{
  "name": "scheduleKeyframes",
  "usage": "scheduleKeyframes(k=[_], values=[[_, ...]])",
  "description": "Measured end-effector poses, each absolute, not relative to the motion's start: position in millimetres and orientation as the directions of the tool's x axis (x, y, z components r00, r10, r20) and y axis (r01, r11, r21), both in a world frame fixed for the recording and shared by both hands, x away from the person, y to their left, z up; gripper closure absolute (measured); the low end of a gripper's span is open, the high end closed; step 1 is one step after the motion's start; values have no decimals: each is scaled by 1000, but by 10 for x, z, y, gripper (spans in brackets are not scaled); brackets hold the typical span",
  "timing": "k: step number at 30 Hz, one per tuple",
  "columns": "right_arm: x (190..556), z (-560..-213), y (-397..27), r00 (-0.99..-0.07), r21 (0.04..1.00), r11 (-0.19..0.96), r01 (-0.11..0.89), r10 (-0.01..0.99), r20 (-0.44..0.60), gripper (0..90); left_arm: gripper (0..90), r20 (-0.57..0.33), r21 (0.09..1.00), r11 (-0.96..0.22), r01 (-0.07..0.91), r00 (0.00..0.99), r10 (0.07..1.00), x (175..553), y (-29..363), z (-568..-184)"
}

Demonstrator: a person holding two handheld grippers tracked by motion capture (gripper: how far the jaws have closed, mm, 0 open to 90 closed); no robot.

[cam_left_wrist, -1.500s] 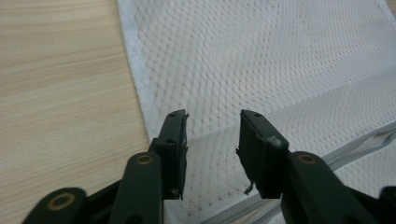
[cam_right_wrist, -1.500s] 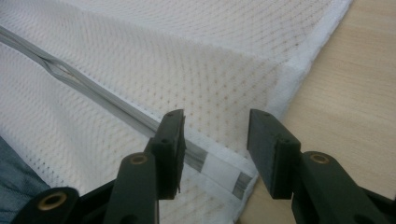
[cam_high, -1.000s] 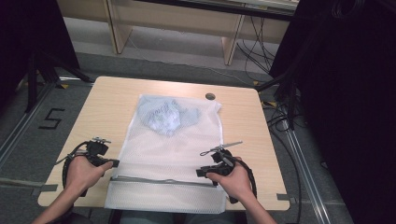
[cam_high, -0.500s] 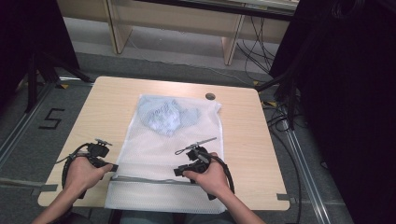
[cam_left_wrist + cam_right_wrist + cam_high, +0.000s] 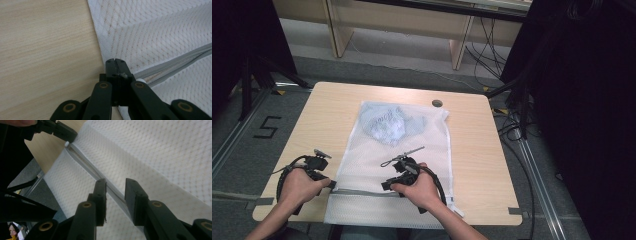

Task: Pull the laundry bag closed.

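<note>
Since a second ago the right gripper [image 5: 388, 186] has slid leftwards along the near part of the bag, from its right edge to about the middle, while the left gripper [image 5: 330, 184] has kept its place at the bag's left edge. One white mesh laundry bag [image 5: 417, 150] lies flat on the one wooden table [image 5: 327, 120], its near end hanging a little over the near edge. Inside it, at the far end, sits one bundle of pale blue cloth [image 5: 387, 125]. One grey zipper [image 5: 362, 192] runs left to right across the near part of the bag.

Two grippers are at work, one in each hand. In the left gripper view the jaws are pressed together at the left end of the zipper [image 5: 175, 66], pinching the bag's edge there, with a small white tab [image 5: 141, 80] just beside them. In the right gripper view the jaws stand moderately apart, one on either side of the zipper [image 5: 92, 171] line without pressing on it; the mesh [image 5: 162, 157] lies beneath them. The left gripper [image 5: 66, 133] shows at the far end of that zipper, closed on the bag's corner.

One small dark round fitting [image 5: 437, 103] sits in the tabletop just beyond the bag's far right corner
</note>
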State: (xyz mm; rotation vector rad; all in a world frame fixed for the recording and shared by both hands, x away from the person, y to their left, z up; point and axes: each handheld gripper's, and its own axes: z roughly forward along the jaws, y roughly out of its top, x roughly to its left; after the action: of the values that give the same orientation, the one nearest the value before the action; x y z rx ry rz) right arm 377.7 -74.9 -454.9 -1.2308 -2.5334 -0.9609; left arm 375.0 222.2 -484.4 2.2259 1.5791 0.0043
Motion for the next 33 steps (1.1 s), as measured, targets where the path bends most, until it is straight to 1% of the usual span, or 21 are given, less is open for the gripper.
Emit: scheduleKeyframes(k=[3, 6, 7, 8, 9, 13, 14, 17, 19, 22, 23, 24, 28, 33], values=[[3777, -4558, -695, -641, 468, 451, 760, 642, 421, 717, 897, -219, 328, -271, 905, 352, 910, 3746, 2222, -4843], [3777, -4623, -566, -659, 481, 460, 746, 616, 432, 717, 897, -223, 342, -240, 908, 327, 919, 3746, 2217, -4855], [3771, -4635, -531, -652, 473, 459, 752, 620, 436, 717, 897, -220, 326, -267, 907, 347, 912, 3750, 2235, -4845], [3769, -4652, -491, -656, 479, 457, 749, 612, 442, 717, 897, -215, 321, -269, 908, 346, 913, 3750, 2232, -4847], [3763, -4660, -455, -648, 463, 460, 758, 613, 451, 717, 896, -217, 317, -272, 909, 348, 912, 3750, 2230, -4853], [3758, -4707, -341, -654, 466, 464, 754, 596, 466, 716, 896, -225, 310, -269, 912, 345, 911, 3752, 2226, -4858], [3751, -4740, -271, -666, 471, 473, 745, 581, 468, 715, 896, -241, 297, -260, 919, 335, 911, 3750, 2223, -4859], [3749, -4776, -166, -670, 464, 485, 742, 568, 478, 715, 896, -242, 296, -259, 920, 334, 911, 3748, 2224, -4861], [3749, -4786, -89, -655, 450, 476, 755, 570, 496, 715, 896, -241, 294, -262, 919, 337, 910, 3749, 2225, -4860], [3775, -4812, -26, -675, 467, 488, 738, 552, 490, 716, 896, -241, 294, -262, 919, 337, 910, 3750, 2223, -4860], [3779, -4810, 62, -657, 449, 480, 754, 558, 506, 718, 896, -241, 293, -262, 919, 336, 911, 3750, 2220, -4860], [3796, -4818, 83, -671, 460, 489, 742, 548, 500, 719, 896, -239, 294, -264, 919, 338, 910, 3751, 2220, -4860], [3818, -4830, 195, -671, 462, 487, 741, 541, 506, 722, 896, -230, 295, -269, 917, 342, 911, 3747, 2208, -4858], [3839, -4860, 361, -658, 447, 484, 753, 537, 527, 733, 896, -231, 297, -270, 916, 344, 910, 3746, 2211, -4860]])
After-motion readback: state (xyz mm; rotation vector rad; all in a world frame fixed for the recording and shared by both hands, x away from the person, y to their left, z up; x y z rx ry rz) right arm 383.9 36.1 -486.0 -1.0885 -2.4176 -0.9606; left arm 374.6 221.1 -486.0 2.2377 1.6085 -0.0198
